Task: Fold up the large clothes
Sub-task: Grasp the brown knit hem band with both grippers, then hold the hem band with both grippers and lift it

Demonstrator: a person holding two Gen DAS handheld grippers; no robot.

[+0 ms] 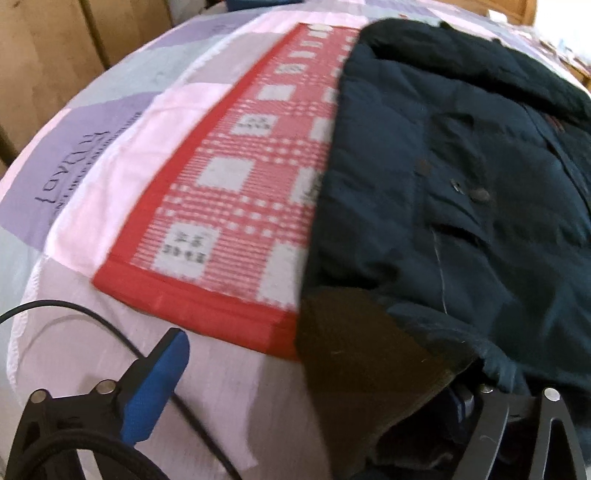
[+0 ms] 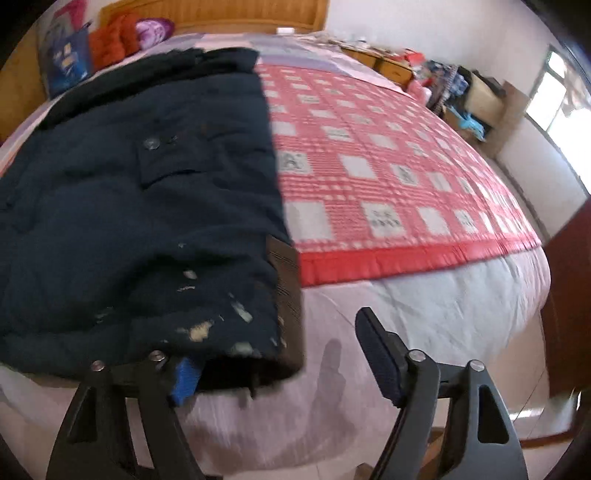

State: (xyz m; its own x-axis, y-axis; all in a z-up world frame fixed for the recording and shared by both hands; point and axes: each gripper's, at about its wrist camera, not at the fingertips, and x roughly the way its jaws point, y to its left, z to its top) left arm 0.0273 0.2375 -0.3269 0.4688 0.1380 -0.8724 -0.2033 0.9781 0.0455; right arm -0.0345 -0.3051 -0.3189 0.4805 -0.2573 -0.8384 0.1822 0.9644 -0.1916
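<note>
A large dark navy padded coat (image 1: 461, 177) lies on a red-and-white checked mat (image 1: 236, 177) on the bed. It also shows in the right wrist view (image 2: 140, 192), with a brown ribbed cuff (image 2: 284, 280) at its near right corner. My left gripper (image 1: 314, 376) is open at the coat's near left corner: one blue finger (image 1: 155, 384) is free, the other is hidden under the brown hem (image 1: 354, 343). My right gripper (image 2: 280, 365) is open at the near edge, its left finger (image 2: 186, 380) under the hem, its right finger (image 2: 380, 362) free.
The bed (image 2: 424, 314) has a pink and lilac sheet (image 1: 92, 166) under the mat (image 2: 388, 166). A wooden headboard (image 2: 221, 14), blue bag (image 2: 66, 59) and orange cushion (image 2: 110, 40) are at the far end. Cluttered shelves (image 2: 454, 85) and a window (image 2: 565, 103) stand right. A black cable (image 1: 92, 317) crosses the sheet.
</note>
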